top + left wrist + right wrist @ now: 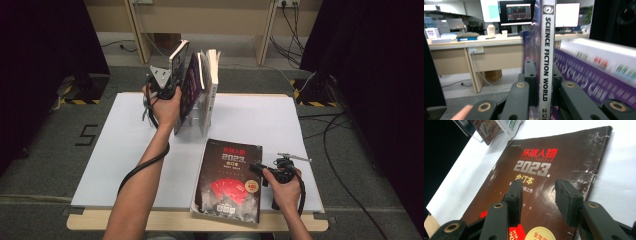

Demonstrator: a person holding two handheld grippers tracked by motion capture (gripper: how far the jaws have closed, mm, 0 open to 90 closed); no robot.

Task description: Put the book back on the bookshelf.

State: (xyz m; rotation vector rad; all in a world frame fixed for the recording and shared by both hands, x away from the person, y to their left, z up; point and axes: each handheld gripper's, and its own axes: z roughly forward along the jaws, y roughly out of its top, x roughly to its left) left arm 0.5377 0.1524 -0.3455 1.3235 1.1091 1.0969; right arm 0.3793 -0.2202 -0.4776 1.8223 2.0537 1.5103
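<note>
Fingers of the left gripper [541, 82] are clenched on the spine of a thin magazine [548, 50], the one reading SCIENCE FICTION WORLD, which stands upright between the pads. Just beyond them, in the high view, that magazine [179, 59] leans at the near end of a row of upright books [210, 85] on the white table [125, 145]. It looks light and floppy: held low on the spine it should stay straight, while the free pages may fan or sag, and the glossy cover could slip under a loose pinch.

Fingers of the right gripper [541, 195] stand released, hovering over the dark bound volume [564, 160] lying flat below them. That volume [230, 180] seems thick and heavy, with a scuffed, creased cover; taking it by the spine edge would probably be the safer hold.
</note>
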